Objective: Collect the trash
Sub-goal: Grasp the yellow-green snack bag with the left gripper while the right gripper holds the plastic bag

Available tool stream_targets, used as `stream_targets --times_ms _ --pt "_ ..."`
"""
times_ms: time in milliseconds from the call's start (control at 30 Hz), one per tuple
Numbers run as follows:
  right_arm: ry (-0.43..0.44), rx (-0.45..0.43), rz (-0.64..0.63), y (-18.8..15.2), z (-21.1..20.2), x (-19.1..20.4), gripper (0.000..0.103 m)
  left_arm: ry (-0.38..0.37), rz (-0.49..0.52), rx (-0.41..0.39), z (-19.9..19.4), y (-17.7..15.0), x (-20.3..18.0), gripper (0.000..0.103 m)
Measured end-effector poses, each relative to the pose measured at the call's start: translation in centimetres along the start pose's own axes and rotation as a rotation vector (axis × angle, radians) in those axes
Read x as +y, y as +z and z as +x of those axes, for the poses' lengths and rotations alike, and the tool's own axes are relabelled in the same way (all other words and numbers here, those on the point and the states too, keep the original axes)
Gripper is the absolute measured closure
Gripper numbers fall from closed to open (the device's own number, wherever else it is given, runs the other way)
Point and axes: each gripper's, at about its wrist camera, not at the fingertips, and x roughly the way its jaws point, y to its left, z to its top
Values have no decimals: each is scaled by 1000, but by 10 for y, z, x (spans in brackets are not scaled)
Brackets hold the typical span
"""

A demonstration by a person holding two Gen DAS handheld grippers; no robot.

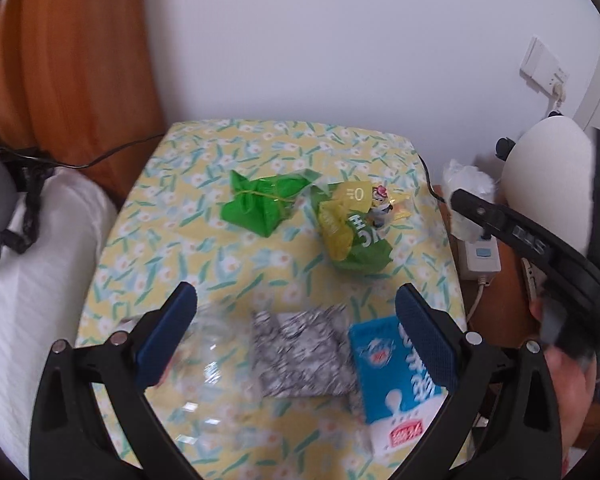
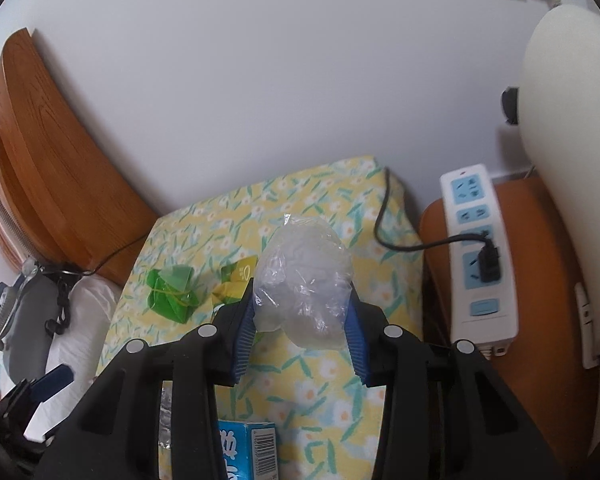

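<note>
My right gripper [image 2: 303, 300] is shut on a crumpled clear plastic wrapper [image 2: 304, 280] and holds it above the floral table [image 2: 328, 376]; the wrapper also shows in the left wrist view [image 1: 466, 192]. My left gripper [image 1: 296, 308] is open and empty above the near part of the table [image 1: 172, 240]. Below it lie a black-and-white patterned bag [image 1: 304, 352], a blue milk carton [image 1: 396, 372] and clear plastic [image 1: 208, 364]. Farther off lie a green wrapper [image 1: 260, 204] and a yellow-green snack bag [image 1: 352, 228]. The carton's corner also shows in the right wrist view [image 2: 248, 452].
A white power strip [image 2: 478, 252] with a black plug lies on a wooden stand [image 2: 540, 320] right of the table. A wooden headboard [image 1: 72, 60] and a white pillow [image 1: 32, 280] are on the left. A white wall is behind. A white rounded object [image 1: 548, 176] stands at right.
</note>
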Motion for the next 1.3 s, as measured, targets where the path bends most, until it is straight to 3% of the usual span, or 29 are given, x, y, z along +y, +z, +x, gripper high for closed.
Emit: stream_targets --times_ms 200,333,700,767,900,1133,1300 --pt "-24 -47 8 4 -12 -9 63 -3 -52 106 54 28 -18 9" --pt "-18 -48 9 5 -15 -14 62 -1 -72 163 84 44 -26 18" --pt "24 -26 -14 1 -14 -17 62 23 -51 237 127 51 -38 30" --pt "28 -23 -20 1 -14 -17 61 32 -51 245 132 51 -39 39" --pt "36 -18 -27 -1 -14 -16 61 58 -32 229 132 52 -41 60" --pt "38 2 -36 -5 -11 -15 62 49 -32 197 111 53 -30 61" --pt "44 3 -53 -4 -22 -4 62 36 -8 95 53 41 -23 61"
